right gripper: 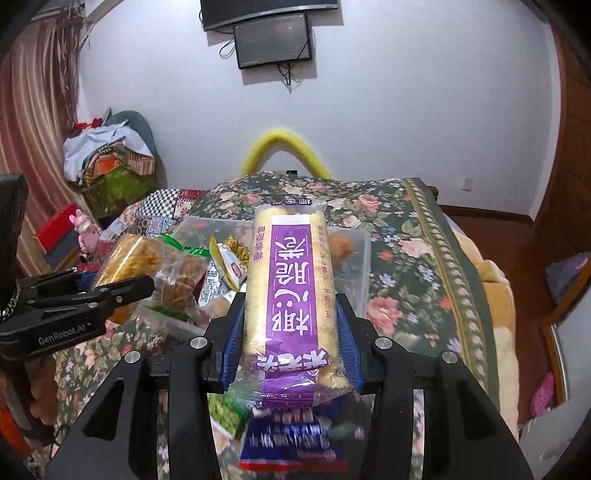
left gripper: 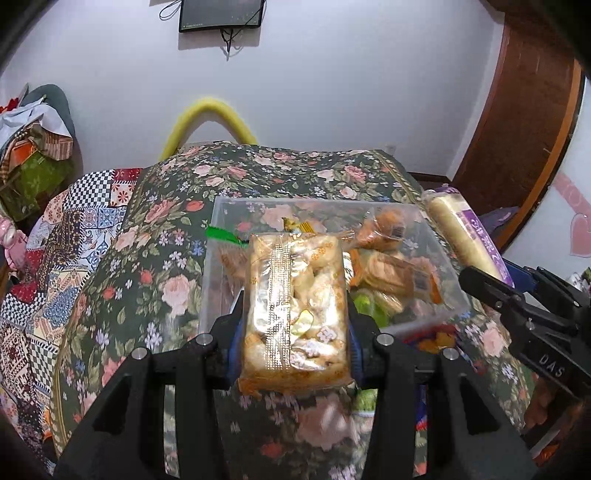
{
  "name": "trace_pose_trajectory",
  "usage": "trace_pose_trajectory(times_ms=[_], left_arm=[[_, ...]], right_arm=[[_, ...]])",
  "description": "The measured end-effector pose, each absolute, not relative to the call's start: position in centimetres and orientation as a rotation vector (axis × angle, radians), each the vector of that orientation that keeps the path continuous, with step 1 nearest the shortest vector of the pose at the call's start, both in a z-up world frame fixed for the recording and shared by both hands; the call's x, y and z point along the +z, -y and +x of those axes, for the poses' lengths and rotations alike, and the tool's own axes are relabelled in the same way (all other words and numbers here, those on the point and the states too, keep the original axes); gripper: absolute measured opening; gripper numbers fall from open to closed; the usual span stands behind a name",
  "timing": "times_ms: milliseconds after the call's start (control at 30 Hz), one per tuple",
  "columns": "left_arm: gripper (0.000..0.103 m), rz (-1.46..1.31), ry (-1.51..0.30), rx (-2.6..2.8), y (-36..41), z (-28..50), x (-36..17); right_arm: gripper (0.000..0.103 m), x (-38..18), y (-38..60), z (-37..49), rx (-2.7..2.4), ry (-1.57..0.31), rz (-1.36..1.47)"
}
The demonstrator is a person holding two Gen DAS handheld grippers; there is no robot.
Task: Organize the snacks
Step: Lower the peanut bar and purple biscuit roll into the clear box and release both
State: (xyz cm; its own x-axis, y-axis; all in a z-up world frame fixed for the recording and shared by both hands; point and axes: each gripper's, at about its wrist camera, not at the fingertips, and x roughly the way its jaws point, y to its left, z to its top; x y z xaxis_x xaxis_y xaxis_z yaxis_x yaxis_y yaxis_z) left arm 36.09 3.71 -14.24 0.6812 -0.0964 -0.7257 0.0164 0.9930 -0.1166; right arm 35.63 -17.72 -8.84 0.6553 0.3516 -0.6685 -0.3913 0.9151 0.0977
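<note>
Both grippers clamp snacks, left gripper point(left gripper: 293, 314) a biscuit bag point(left gripper: 293, 306), right gripper point(right gripper: 291, 332) a purple packet point(right gripper: 291, 291), above a floral bedspread point(left gripper: 155, 258), clear bin point(left gripper: 439, 291), white wall point(left gripper: 332, 92), perhaps a monitor point(left gripper: 221, 13).

1. A bed under a floral cover point(left gripper: 155, 236) carries everything.
2. A clear bin point(left gripper: 221, 280) of snack packs sits on the cover at centre.
3. Loose packs point(right gripper: 295, 443) lie on the cover at 6 o'clock of the bin.
4. A patchwork quilt point(left gripper: 48, 266) lies at 9 o'clock.
</note>
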Motion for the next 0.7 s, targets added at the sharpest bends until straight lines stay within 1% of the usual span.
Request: trace_pose_trajectory(times_ms=[400,700], left_arm=[[0.044,-0.083,-0.845,-0.033,-3.1,40.2,-16.1],[0.044,-0.097,-0.841,-0.037,-3.4,41.1,-16.6]], right_arm=[[0.042,-9.8,14.4,38.4,0.442,-0.774,-0.127],[0.042,-11.1,13.7,40.0,0.457,-0.826,-0.146]])
